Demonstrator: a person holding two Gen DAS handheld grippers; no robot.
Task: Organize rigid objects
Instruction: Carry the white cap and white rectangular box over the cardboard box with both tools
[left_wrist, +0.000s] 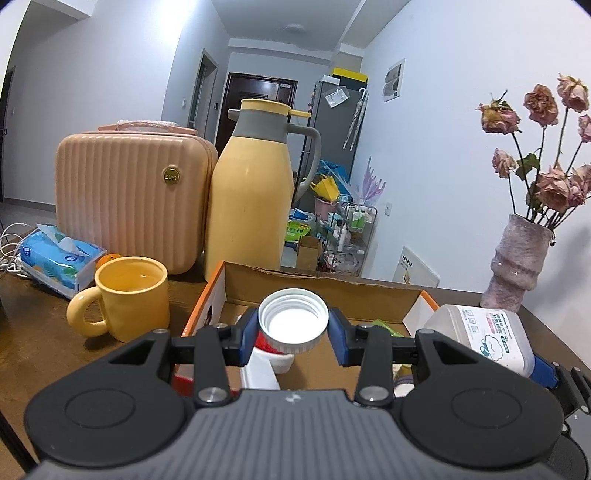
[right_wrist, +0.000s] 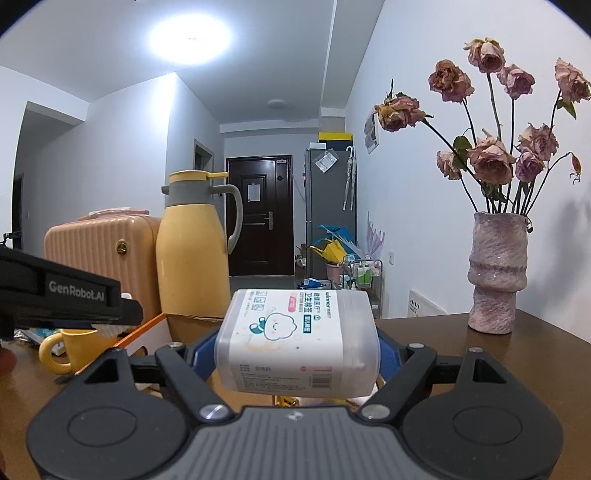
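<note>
Here the left gripper (left_wrist: 293, 325) has its blue-padded fingers (left_wrist: 248, 328) closed onto the sides of a white ribbed screw cap (left_wrist: 293, 320), held with its open side facing the camera so the thread inside shows. The cap hangs above an open cardboard box (left_wrist: 325, 286) with orange edging, which sits on the dark wooden table (left_wrist: 33, 332); inside the box, under the cap, lie a white and red item and some small packets too hidden to name. The right gripper (right_wrist: 297, 349) is clamped on a translucent plastic tub of cotton buds (right_wrist: 299, 339), one blue finger (right_wrist: 201, 350) pressed against each end, the tub lying on its side with its printed label turned up and toward the camera. In the left wrist view the same tub (left_wrist: 480, 332) appears at the right, just beside the box's right wall and raised above the table. To the left of the box stands a yellow mug (left_wrist: 129, 297) with its handle pointing left, and behind it a blue tissue pack (left_wrist: 59, 258), a ribbed peach-coloured case (left_wrist: 133, 199) and a tall yellow thermos jug (left_wrist: 251, 192) with a grey collar and handle, the jug just behind the box's far left corner. A rough pinkish vase (right_wrist: 496, 273) of dried roses (right_wrist: 491, 155) stands on the table's right side, well apart from the box.
</note>
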